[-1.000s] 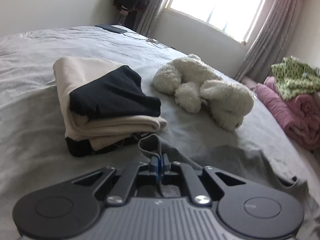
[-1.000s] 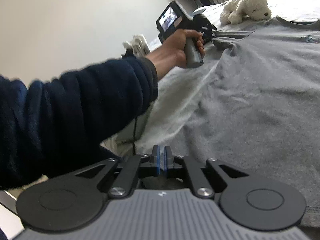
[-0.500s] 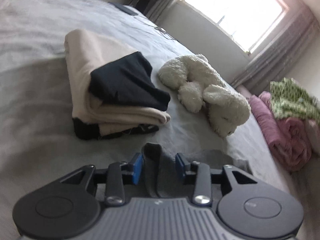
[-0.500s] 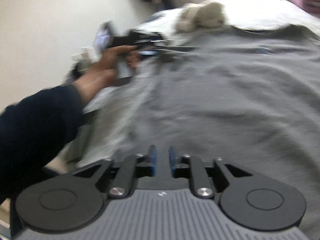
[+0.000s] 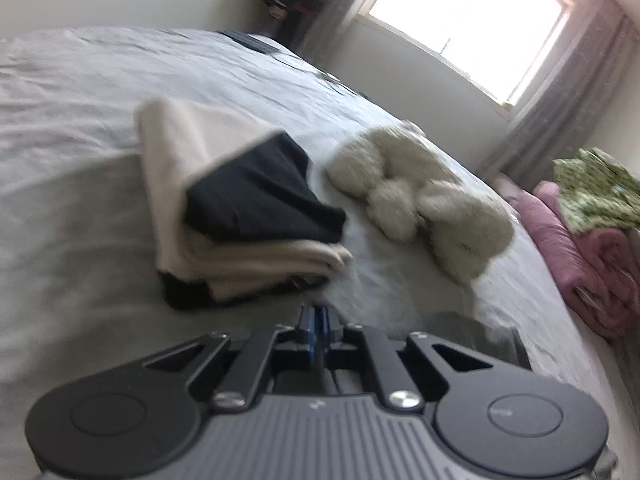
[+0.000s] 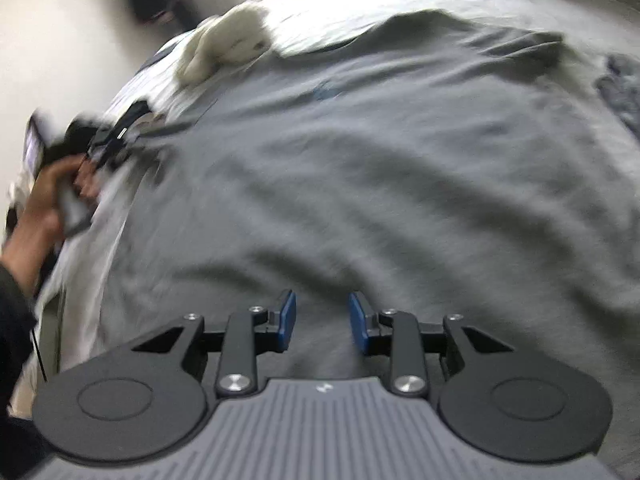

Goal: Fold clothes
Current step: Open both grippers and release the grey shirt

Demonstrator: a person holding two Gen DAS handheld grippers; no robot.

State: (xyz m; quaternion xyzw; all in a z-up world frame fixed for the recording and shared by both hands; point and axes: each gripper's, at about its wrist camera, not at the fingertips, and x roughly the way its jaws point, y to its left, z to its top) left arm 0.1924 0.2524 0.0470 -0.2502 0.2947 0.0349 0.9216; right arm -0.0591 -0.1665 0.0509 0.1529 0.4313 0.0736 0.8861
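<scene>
Grey bed (image 5: 80, 128), folded stack (image 5: 240, 216) mid-frame, left gripper (image 5: 318, 322) clenched empty, right gripper (image 6: 322, 322) opening over grey shirt (image 6: 380, 168), nothing between jaws.

Grey cotton T-shirt (image 6: 360, 184) under blue-padded right gripper (image 6: 322, 322). Beyond the left gripper (image 5: 318, 330): beige-and-black folded stack (image 5: 244, 216), cream plush toy (image 5: 424, 200), pink blanket (image 5: 588, 264), green patterned cloth (image 5: 596, 192).

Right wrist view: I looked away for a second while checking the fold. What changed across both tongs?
The right tongs swung over the grey shirt and are opening, nothing between them. The left tongs opened and shut again; whether they pinch the shirt is hidden. The folded stack and plush toy stayed put.
</scene>
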